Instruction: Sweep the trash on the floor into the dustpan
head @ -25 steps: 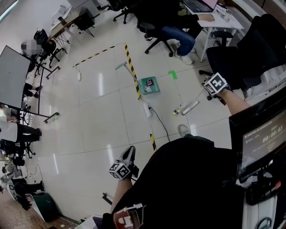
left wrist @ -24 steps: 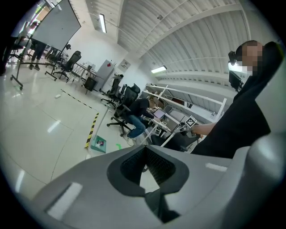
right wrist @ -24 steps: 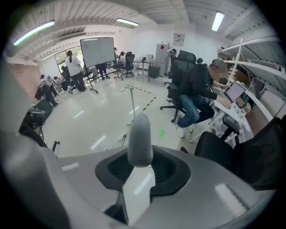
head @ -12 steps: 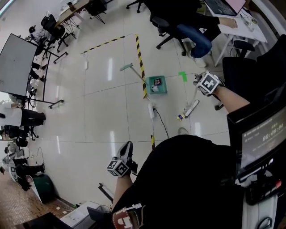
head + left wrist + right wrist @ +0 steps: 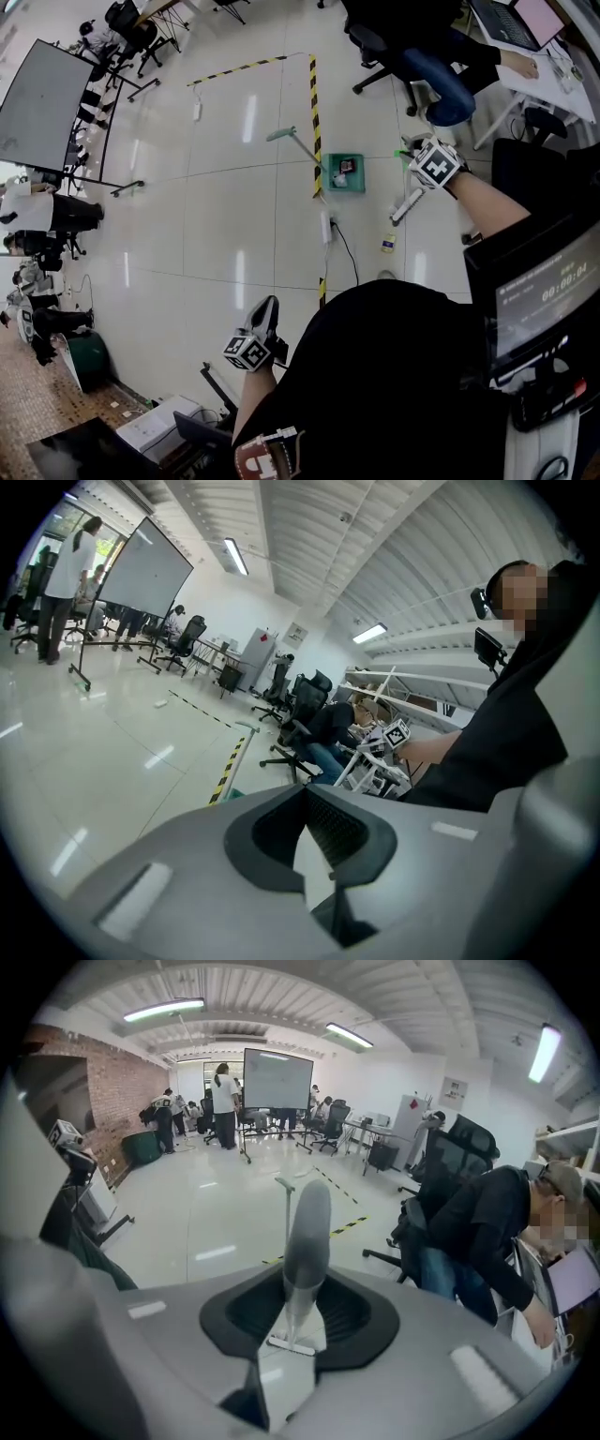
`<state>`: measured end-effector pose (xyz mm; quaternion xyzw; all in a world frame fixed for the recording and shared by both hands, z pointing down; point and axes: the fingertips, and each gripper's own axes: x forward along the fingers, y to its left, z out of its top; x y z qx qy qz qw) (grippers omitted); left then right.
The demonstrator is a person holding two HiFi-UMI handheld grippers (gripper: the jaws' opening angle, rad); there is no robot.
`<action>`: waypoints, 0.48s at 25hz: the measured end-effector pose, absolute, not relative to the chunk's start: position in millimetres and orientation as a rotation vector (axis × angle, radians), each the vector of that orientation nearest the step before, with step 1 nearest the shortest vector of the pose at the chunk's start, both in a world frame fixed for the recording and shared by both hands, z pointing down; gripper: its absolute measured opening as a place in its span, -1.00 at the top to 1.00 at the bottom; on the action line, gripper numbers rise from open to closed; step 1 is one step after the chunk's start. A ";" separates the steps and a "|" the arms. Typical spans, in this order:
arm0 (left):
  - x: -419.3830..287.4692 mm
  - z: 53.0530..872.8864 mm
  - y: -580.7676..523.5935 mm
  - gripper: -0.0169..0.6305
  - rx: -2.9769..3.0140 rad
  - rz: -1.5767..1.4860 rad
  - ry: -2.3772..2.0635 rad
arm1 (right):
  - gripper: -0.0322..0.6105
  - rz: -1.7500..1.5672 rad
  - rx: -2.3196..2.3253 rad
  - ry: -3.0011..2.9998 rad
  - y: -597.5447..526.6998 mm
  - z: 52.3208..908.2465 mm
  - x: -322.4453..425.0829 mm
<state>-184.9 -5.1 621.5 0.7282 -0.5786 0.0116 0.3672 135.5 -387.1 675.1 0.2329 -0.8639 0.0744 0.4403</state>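
While the right gripper (image 5: 302, 1283) is clamped on the grey broom handle (image 5: 307, 1227), which rises between its jaws, the white broom head (image 5: 406, 206) rests on the pale tiled floor (image 5: 216, 216) just below that gripper in the head view. Left gripper (image 5: 305, 794): jaws together at the tips, nothing between them; held low beside the person's body, well apart from the broom. Green dustpan (image 5: 345, 174): on the floor to the left of the broom head, near it but not touching, against a strip of black-and-yellow tape (image 5: 315, 112). Its long handle (image 5: 298, 146) slants up and to the left. A small dark and pink piece (image 5: 347, 166) lies inside the pan. A small bottle-like piece of trash (image 5: 388, 243) lies on the floor below the broom head, outside the pan. A white power strip (image 5: 328, 226) with a dark cable lies between the dustpan and the person. A seated person (image 5: 478, 1232) at a tabletop appears on the right of the right gripper view.
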 end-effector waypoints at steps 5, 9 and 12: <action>-206.1 630.1 -20.2 0.93 1.869 0.027 -1.483 | 0.60 0.177 0.700 -2.163 -421.1 672.8 123.1; -232.7 642.5 -41.0 0.93 1.890 0.018 -1.416 | 0.60 0.167 0.763 -2.124 -430.2 667.0 114.5; -253.9 651.8 -68.8 0.93 1.933 -0.005 -1.346 | 0.60 0.163 0.739 -2.064 -419.4 666.4 108.1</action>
